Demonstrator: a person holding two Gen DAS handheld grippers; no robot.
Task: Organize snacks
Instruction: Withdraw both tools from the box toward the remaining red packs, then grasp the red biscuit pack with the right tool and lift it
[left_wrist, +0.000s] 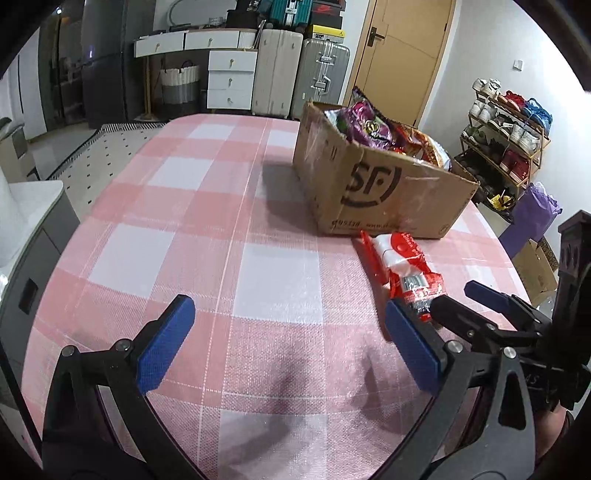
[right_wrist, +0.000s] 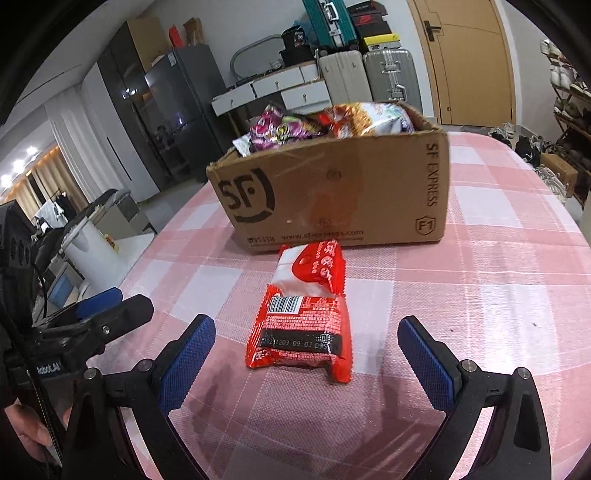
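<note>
Several snacks already fill the cardboard box (right_wrist: 332, 192). One red snack packet (right_wrist: 301, 321) remains on the worktop (right_wrist: 480, 295), just ahead of the wide-open, empty right hand-held gripper (right_wrist: 306, 354). Left hand-held gripper (left_wrist: 284, 343): also open, empty.

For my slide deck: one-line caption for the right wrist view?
Open right gripper lined up on a red snack packet lying before the snack-filled cardboard box.

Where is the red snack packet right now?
The red snack packet lies flat on the checked tablecloth, just in front of the cardboard box, between the open right hand-held gripper's fingers.
</note>
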